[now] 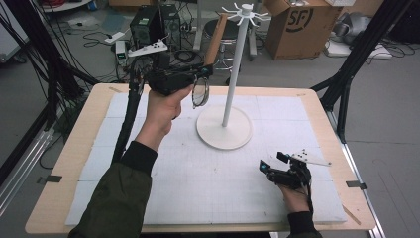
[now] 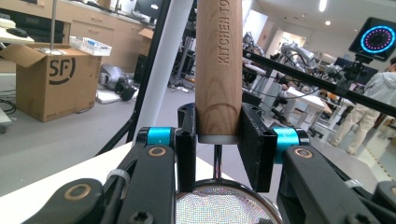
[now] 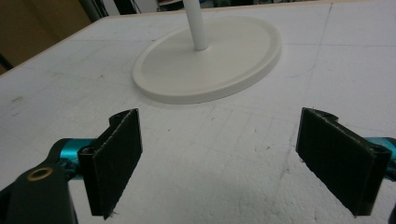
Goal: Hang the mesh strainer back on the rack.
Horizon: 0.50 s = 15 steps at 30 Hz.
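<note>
Wood fills the top centre of the left gripper view: the pale wooden handle of a round metal mesh strainer (image 2: 218, 65), stamped with the letters KITCHEN TO, stands upright between the black pads of the left tongs (image 2: 218, 140), which are closed firmly on its lower end. The strainer's fine mesh bowl curves along the bottom edge of that frame.

In the high view the left tongs (image 1: 205, 72) sit in the upper centre of the frame, held above the far edge of the desk (image 1: 74, 163), with the mesh bowl (image 1: 200, 92) hanging below them and the handle slanting up and to the right. Just to their right stands the white metal hanging stand with a round base and a ring of hooks on top (image 1: 237, 64); the handle's tip lies near the hooks, though contact cannot be made out.

In the lower right of the high view the right tongs (image 1: 270, 163) rest low over the white gridded foam mat (image 1: 198, 188). Their jaws stand wide apart with nothing between them, and the right gripper view places the stand's round base (image 3: 210, 60) ahead of them at upper centre.
</note>
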Each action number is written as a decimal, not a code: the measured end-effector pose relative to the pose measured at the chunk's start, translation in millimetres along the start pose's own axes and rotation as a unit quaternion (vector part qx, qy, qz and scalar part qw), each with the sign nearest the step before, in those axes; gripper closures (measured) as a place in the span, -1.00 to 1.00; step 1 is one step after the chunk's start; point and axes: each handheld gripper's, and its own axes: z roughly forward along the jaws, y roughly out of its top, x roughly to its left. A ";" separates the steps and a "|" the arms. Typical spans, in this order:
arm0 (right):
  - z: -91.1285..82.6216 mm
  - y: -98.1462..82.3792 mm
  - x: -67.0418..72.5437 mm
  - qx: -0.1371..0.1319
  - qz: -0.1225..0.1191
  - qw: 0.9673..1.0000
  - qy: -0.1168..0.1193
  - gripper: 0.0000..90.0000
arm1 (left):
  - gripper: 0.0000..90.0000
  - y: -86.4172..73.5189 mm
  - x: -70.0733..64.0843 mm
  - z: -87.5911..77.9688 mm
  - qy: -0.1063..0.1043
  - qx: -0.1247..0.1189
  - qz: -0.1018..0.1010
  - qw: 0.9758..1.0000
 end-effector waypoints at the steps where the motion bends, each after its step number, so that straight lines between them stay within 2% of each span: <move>1: -0.2 0.0 0.6 0.002 0.003 1.000 0.001 -0.69 | 0.55 0.1 -0.4 0.4 0.000 0.001 0.000 1.000; 5: 0.1 0.1 0.6 0.000 0.001 1.000 0.011 -0.69 | 0.55 2.1 -0.3 1.6 0.000 0.001 0.000 1.000; 8: 0.4 0.5 0.3 -0.003 0.008 0.999 0.033 -0.69 | 0.55 4.7 -1.5 4.4 0.002 0.004 0.001 1.000; 15: -0.4 1.0 0.7 -0.009 0.006 0.999 0.032 -0.69 | 0.55 6.7 -4.6 11.2 0.001 0.006 0.007 1.000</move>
